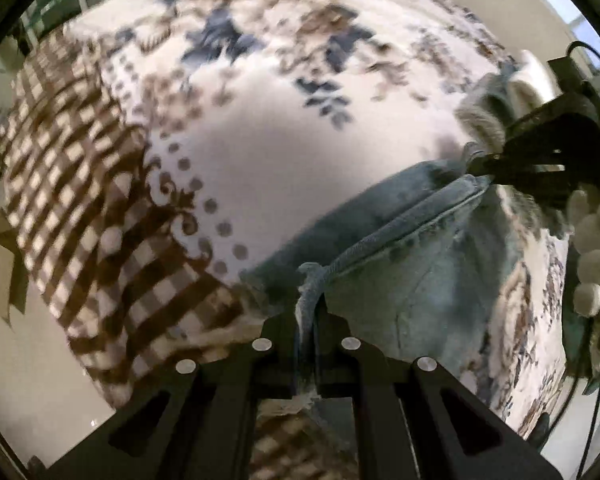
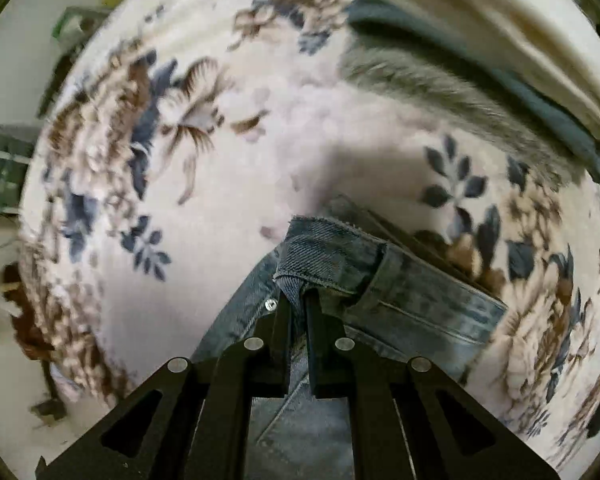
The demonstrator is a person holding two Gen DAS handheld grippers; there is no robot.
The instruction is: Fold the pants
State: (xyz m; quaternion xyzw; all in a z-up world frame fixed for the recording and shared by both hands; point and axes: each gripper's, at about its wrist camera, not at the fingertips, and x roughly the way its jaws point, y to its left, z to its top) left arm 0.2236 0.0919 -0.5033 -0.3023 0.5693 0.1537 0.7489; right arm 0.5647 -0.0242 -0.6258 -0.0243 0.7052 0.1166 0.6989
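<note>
Both my left gripper (image 1: 314, 312) and right gripper (image 2: 298, 312) are clamped on the jeans (image 1: 380, 240), lifted above the floral blanket (image 1: 260, 140); I should keep the edge taut and level.

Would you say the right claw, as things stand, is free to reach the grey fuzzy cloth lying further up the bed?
Probably not: the right claw is shut on the blue denim pants; the grey fuzzy cloth lies apart, bare floral blanket between.

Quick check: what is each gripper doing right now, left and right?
Left gripper: shut on the jeans edge.
Right gripper: shut on the jeans' waistband.
</note>
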